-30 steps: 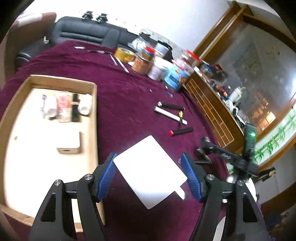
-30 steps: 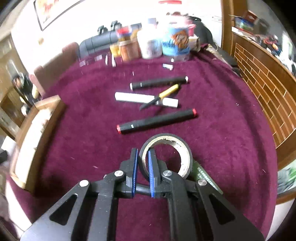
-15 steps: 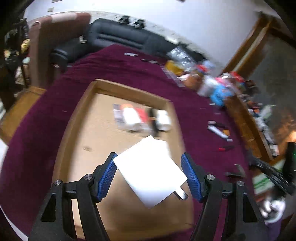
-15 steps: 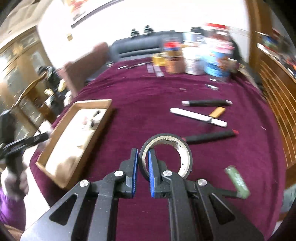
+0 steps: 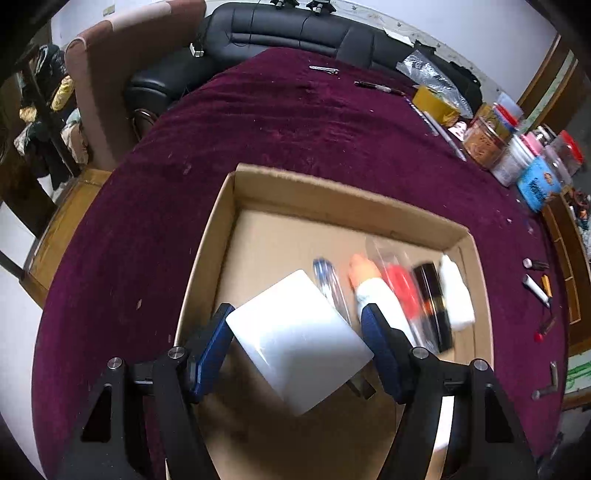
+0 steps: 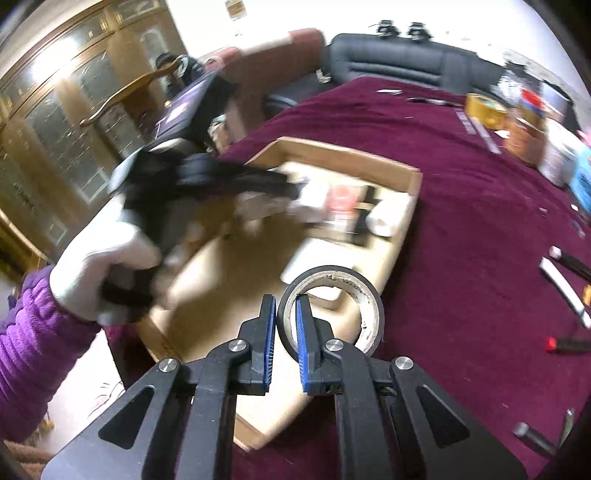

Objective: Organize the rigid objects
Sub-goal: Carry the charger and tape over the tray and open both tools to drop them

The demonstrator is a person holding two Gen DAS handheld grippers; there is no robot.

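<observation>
My left gripper (image 5: 297, 314) is shut on a white square plug adapter (image 5: 295, 350), its pads pressing two opposite edges. It hangs tilted over the floor of a shallow cardboard tray (image 5: 332, 194) on the maroon cloth. Beyond it in the tray lie a clear pen (image 5: 328, 284), a red packet (image 5: 400, 284), a black item (image 5: 432, 295) and a white item (image 5: 456, 291), all blurred. My right gripper (image 6: 285, 308) is shut on the wall of a black tape roll (image 6: 371, 295), above the tray's near right edge (image 6: 410, 177). A white box (image 6: 314, 258) lies in the tray behind the roll.
A gloved hand (image 6: 103, 266) with a purple sleeve (image 6: 26, 332) reaches over the tray's left side. Jars and tubs (image 5: 517, 162) and a yellow tape roll (image 5: 436, 101) stand at the back right. Markers and a white stick (image 6: 565, 288) lie right of the tray. A black sofa (image 5: 280, 29) lies beyond the table.
Both grippers have swung left from the markers toward the tray, each keeping its grip. The left one now hangs lower over the tray floor; the right one has reached the tray's edge.
</observation>
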